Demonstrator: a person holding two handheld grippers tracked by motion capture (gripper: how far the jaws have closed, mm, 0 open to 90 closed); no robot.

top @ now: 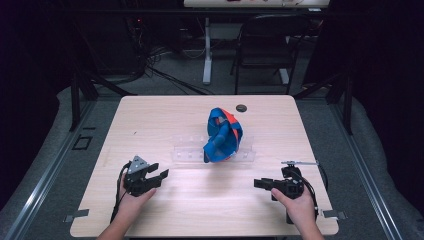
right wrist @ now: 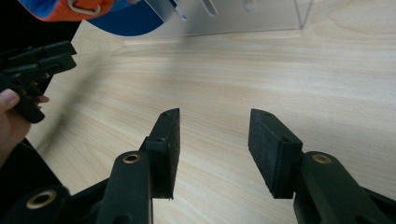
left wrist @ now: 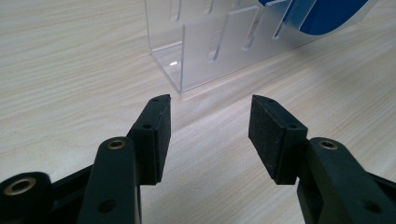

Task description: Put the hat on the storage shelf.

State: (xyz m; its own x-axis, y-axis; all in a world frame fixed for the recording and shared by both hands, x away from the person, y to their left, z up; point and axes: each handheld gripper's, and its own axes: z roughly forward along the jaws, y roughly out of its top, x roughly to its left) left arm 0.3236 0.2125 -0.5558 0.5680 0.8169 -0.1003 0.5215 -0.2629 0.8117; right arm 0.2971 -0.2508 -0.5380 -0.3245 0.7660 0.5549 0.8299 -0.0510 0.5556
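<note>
A clear plastic rack [top: 187,152] with upright slots lies across the middle of the wooden table [top: 165,117]. A blue and orange fabric item [top: 223,135] sits bunched on the rack. My left gripper [top: 159,171] rests near the front left, open and empty, pointing toward the rack [left wrist: 205,51]. Its jaws [left wrist: 211,100] stand wide apart over bare wood, with the blue item [left wrist: 327,14] at the top right. My right gripper [top: 256,183] is at the front right, pointing left, open [right wrist: 215,114] with nothing between its pads. The rack [right wrist: 243,16] and the fabric [right wrist: 70,9] lie beyond it.
A small black disc [top: 241,107] lies on the table behind the rack. Metal brackets [top: 76,216] [top: 332,214] sit at the front corners. A dark chair [top: 265,50] and cables stand on the floor past the far edge. The left gripper [right wrist: 42,58] shows in the right gripper view.
</note>
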